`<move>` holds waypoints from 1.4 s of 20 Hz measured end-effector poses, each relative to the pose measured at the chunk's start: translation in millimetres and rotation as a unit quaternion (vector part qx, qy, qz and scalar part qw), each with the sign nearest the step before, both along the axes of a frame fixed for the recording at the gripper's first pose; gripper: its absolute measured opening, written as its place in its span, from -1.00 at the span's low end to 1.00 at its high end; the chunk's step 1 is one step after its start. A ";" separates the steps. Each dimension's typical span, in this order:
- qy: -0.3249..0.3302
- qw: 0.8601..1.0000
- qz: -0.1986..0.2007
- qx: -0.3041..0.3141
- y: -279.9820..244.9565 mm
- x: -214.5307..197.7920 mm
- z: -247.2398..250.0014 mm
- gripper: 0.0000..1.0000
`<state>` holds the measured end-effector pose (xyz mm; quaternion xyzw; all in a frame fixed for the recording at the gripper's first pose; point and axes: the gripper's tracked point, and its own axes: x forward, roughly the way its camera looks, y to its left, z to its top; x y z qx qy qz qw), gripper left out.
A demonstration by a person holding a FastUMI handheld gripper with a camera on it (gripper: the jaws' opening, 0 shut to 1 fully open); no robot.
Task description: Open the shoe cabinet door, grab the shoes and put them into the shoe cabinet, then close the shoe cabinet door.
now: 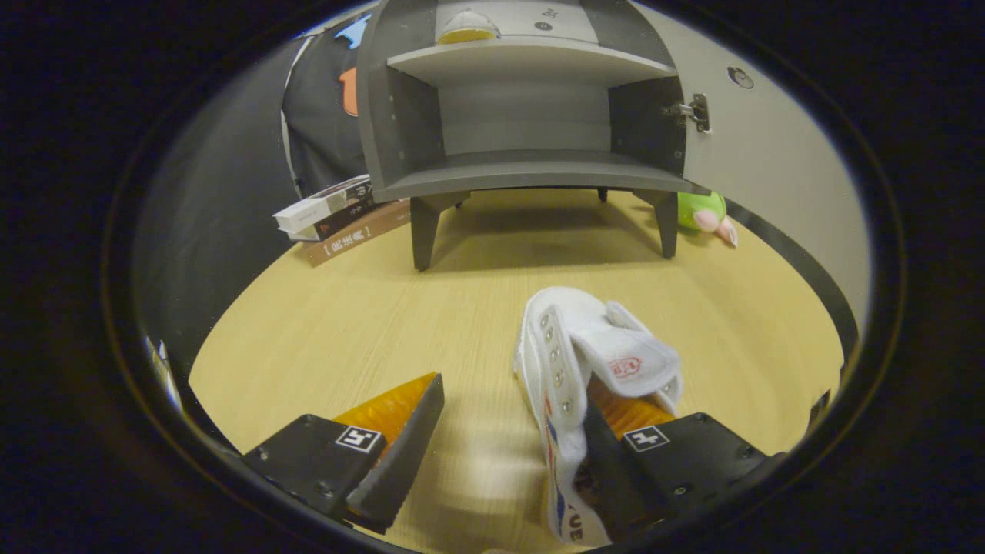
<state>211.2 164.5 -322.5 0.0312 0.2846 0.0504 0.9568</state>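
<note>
A white shoe [596, 358] with a strap and a row of metal eyelets lies on the wooden table [369, 323], toe pointing toward the cabinet. My gripper [514, 388] is open wide. Its right finger [616, 431] sits inside the shoe's opening, and its left finger [400, 431] is out on the bare table, well apart from the shoe's side wall. Beyond the shoe stands the grey shoe cabinet [531, 165] on short legs. Its door [769, 169] is swung open to the right, and the lower shelf is bare.
A stack of books [338, 219] lies left of the cabinet's front leg. A green plush toy [704, 211] sits behind the right leg, near the open door. Something small and yellowish [465, 31] rests on the cabinet's upper shelf.
</note>
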 end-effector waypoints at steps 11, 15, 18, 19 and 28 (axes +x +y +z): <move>0.005 1.000 0.023 0.020 -15.1 22.4 1.4 -0.75; -0.027 0.999 0.030 0.024 -24.2 24.8 54.6 -0.77; -0.068 0.997 0.035 0.010 -34.5 22.2 128.0 -0.78; -0.081 0.996 0.036 0.002 -38.5 20.4 152.0 -0.78; -0.155 0.988 0.021 -0.006 -65.4 53.1 315.4 -0.78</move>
